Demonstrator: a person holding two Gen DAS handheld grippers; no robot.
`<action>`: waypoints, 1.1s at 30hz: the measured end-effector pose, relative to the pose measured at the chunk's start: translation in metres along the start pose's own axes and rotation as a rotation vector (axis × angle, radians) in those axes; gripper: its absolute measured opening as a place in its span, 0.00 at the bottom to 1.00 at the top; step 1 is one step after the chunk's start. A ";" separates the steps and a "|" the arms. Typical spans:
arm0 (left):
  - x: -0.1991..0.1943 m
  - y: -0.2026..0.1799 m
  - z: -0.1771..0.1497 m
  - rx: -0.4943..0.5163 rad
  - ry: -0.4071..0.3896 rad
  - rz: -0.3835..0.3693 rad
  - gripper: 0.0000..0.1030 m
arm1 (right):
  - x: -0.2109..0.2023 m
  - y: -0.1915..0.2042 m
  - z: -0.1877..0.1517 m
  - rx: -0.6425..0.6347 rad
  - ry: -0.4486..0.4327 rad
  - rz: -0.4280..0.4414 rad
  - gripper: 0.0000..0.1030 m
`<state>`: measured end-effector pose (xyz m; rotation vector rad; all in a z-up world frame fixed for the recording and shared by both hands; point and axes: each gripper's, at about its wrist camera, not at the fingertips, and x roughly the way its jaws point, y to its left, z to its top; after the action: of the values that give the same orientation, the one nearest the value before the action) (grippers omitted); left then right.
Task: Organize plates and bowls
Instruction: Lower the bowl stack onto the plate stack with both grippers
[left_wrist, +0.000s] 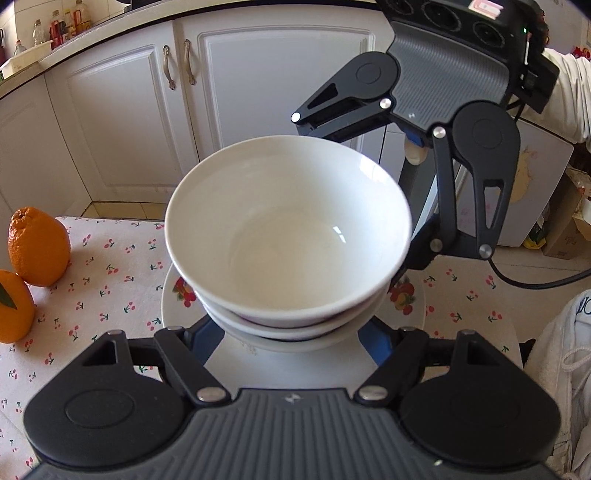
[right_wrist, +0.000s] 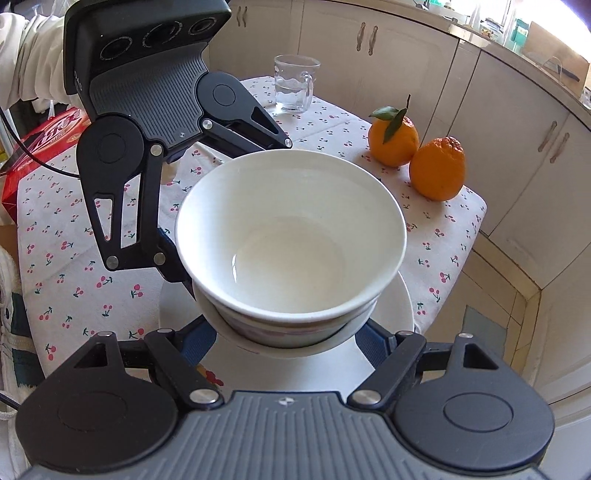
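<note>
In the left wrist view, a stack of glossy white ceramic bowls (left_wrist: 288, 232) fills the middle: a deep top bowl nested in at least one shallower white bowl, whose rim shows just below it. The stack sits over a round white plate with red fruit prints (left_wrist: 181, 295), which lies on the table covered with a white cherry-print cloth (left_wrist: 107, 273). The left gripper (left_wrist: 291, 343) reaches to the near side of the stack, its blue-padded fingers (left_wrist: 380, 347) standing apart on either side of the stack's base; whether the pads press on the bowls I cannot tell, as the bowl rims hide the tips. On the far side of the stack the black right gripper (left_wrist: 417, 254) comes in from the upper right, its fingertips hidden behind the bowls. Left of the stack, two dimpled orange citrus fruits (left_wrist: 38, 247) rest touching each other on the cloth.

In the right wrist view, the same bowl stack (right_wrist: 291, 243) sits on the plate (right_wrist: 402, 306). The right gripper (right_wrist: 288, 343) straddles the stack's near side with fingers (right_wrist: 369, 343) spread; contact is hidden, so its grip cannot be told. The left gripper (right_wrist: 181, 273) meets the stack from the left. Beyond the stack stands a clear glass mug (right_wrist: 293, 83); to its right lie the oranges (right_wrist: 436, 168); far left, a red carton (right_wrist: 40, 147).
</note>
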<state>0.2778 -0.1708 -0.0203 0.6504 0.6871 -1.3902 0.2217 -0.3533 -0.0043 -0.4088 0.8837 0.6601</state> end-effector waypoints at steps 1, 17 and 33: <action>0.000 0.000 0.000 -0.001 0.001 0.000 0.76 | 0.001 -0.001 0.000 0.002 0.000 0.003 0.83; -0.001 0.000 0.000 -0.003 -0.001 0.002 0.76 | 0.007 -0.008 -0.004 0.047 -0.005 0.027 0.83; -0.049 -0.032 -0.016 -0.059 -0.104 0.262 0.96 | -0.013 0.023 0.002 0.048 -0.035 -0.114 1.00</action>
<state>0.2427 -0.1294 0.0063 0.5940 0.5376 -1.1486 0.2013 -0.3405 0.0062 -0.4007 0.8351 0.5388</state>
